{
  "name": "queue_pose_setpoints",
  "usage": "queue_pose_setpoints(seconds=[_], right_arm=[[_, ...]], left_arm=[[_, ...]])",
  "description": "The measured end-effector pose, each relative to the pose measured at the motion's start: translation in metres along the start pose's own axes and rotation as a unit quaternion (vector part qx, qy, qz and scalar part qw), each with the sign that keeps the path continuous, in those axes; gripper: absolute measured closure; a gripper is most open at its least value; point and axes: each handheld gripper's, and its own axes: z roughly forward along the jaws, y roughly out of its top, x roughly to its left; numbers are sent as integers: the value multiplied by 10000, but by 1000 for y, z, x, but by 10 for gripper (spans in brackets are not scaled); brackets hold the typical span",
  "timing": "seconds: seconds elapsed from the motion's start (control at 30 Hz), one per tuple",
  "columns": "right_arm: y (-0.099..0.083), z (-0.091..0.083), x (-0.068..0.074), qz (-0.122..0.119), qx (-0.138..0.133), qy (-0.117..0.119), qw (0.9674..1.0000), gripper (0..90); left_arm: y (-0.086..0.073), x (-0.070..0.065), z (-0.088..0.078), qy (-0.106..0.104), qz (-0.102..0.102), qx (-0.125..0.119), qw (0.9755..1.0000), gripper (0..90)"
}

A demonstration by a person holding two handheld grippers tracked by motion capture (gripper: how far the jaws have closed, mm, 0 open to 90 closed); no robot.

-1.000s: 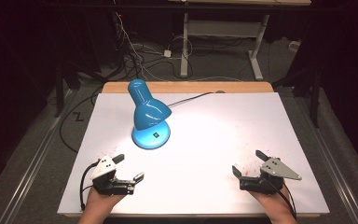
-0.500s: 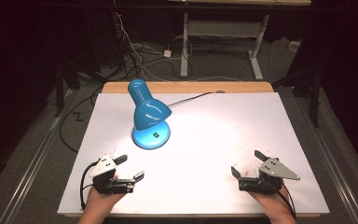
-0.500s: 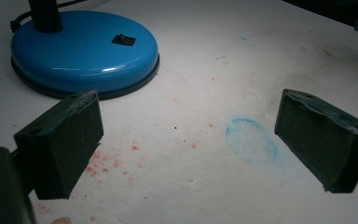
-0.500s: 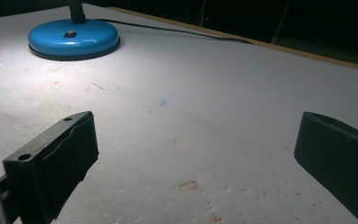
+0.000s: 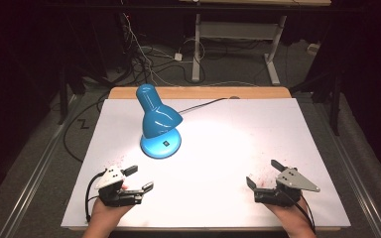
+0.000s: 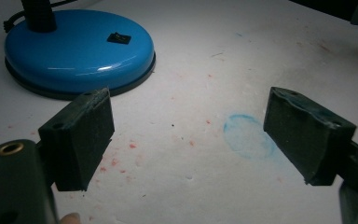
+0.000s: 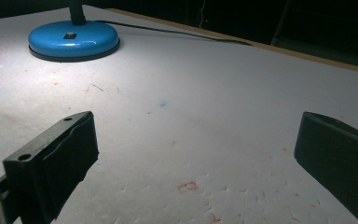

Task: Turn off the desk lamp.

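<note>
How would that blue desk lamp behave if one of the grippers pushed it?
The blue lamp would probably slide rather than tip: its round base is wide and sits flat. The glossy surface looks slippery for the pads. Its cord trailing off the table's far edge might tug back.

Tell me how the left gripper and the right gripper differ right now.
The left gripper has a white top, and its jaws have just been closing a little with nothing between them. The right gripper carries a grey three-cornered plate, and its jaws stand wider. The left sits nearer the blue lamp. Both are open and low over the white table.
</note>
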Motion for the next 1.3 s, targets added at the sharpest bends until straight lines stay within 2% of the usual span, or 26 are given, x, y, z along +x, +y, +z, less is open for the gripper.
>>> queue_pose_setpoints(seconds=[0.4, 0.6, 0.73, 1.3], right_arm=[[0, 1, 2, -5, 7, 30, 10000, 3], [-1, 2, 2, -1, 13, 44, 10000, 3], [-1, 1, 2, 6, 10, 54, 10000, 3], [0, 1, 2, 21, -13, 66, 10000, 3]], left_arm=[[0, 0, -1, -51, 25, -7, 10000, 244], [1, 0, -1, -7, -21, -43, 10000, 327], [2, -1, 0, 127, -46, -32, 9999, 416], [3, -1, -1, 159, -26, 53, 9999, 661]])
